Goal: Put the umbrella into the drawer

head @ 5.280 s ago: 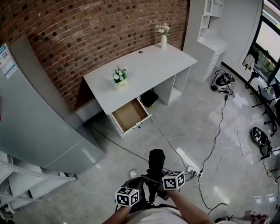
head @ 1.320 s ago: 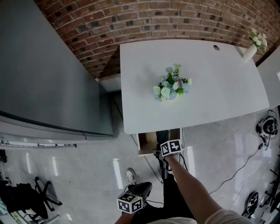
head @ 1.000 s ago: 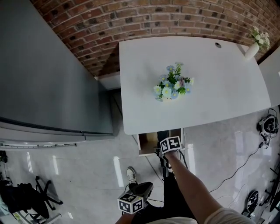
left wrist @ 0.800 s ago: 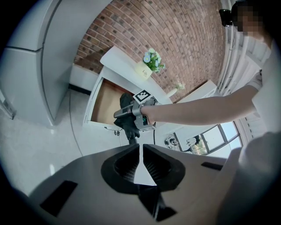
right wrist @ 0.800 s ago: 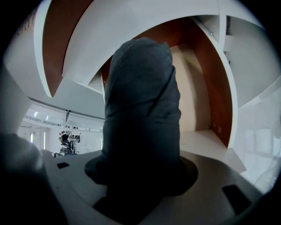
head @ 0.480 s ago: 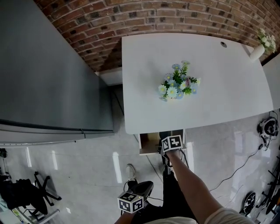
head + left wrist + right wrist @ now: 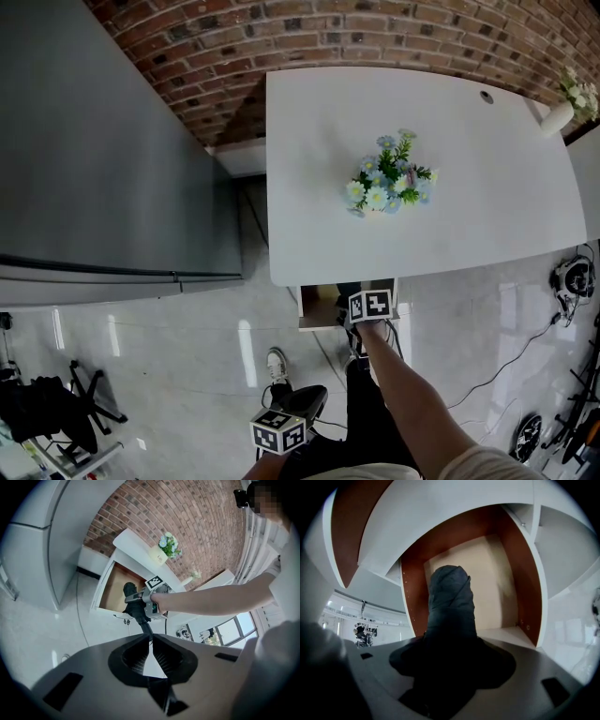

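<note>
A folded black umbrella (image 7: 450,602) fills the gap between the jaws of my right gripper (image 7: 450,660). It points steeply down into the open drawer (image 7: 518,583), over its pale wooden bottom. The jaws are opening, with the umbrella still between them and touching both sides. In the head view the right gripper's marker cube (image 7: 369,305) sits over the drawer (image 7: 314,317) at the front edge of the white desk (image 7: 319,187). My left gripper (image 7: 151,640) is shut with nothing in it, low and back from the desk. From there it sees the umbrella (image 7: 133,603) at the drawer (image 7: 110,585).
A pot of flowers (image 7: 389,183) stands mid-desk and a white vase (image 7: 562,112) at its far right corner. A tall grey cabinet (image 7: 94,169) stands left of the desk against the brick wall. Cables and gear (image 7: 572,277) lie on the floor to the right.
Five seconds ago I stood well back from the desk with both grippers at the umbrella. Now the right gripper alone has it at the drawer. Over the last second, hardly anything moved.
</note>
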`<state>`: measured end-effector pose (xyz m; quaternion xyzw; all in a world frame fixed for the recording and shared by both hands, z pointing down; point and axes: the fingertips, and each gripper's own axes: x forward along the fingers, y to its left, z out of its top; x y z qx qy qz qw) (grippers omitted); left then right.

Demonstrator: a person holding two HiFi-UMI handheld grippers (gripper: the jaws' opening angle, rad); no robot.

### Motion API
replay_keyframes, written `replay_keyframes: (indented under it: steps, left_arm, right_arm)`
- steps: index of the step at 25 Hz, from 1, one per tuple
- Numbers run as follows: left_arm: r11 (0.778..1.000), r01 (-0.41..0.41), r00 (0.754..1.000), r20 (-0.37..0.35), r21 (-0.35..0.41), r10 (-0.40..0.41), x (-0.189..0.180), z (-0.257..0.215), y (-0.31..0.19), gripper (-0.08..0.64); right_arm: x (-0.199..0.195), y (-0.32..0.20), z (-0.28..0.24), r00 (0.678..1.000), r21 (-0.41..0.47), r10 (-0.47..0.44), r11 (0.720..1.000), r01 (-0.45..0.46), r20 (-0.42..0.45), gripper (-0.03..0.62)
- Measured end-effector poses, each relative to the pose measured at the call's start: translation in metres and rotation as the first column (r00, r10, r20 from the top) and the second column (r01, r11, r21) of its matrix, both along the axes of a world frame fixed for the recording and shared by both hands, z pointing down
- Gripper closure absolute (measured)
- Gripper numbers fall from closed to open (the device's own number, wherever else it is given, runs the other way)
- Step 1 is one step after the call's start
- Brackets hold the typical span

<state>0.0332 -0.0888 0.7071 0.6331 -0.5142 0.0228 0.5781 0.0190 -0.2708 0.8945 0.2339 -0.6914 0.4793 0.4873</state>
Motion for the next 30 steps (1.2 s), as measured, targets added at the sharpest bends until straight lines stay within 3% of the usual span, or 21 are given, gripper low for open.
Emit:
replay_keyframes:
  steps: [6,14,25,30]
  left_arm:
    - [1.0,0.008,1.0,-0.003,-0.001,-0.008,-0.003,0.0,0.0,0.549]
    - [1.0,-0.003,1.0,-0.001,0.001,0.003,-0.006,0.001,0.003,0.549]
    - [0.998,-0.013,1.0,0.027,0.059,0.012,-0.026,-0.015,-0.014,0.549]
    - [0.996,-0.046,0.998,0.036,0.083,0.043,-0.023,-0.021,-0.026,0.549]
  right_arm:
    - [-0.006,-0.009,-0.003,0.999,0.013,0.041,0.999,-0.041,0.019,0.291]
    - [-0.021,-0.015,-0.022,1.0,0.069,-0.007,0.998,0.005,0.027,0.288]
    - [-0.004,0.004,-0.059,1.0,0.108,0.0,0.994,-0.003,0.027,0.291]
    - [0.015,0.016,-0.075,1.0,0.145,0.009,0.989,-0.009,0.002,0.363]
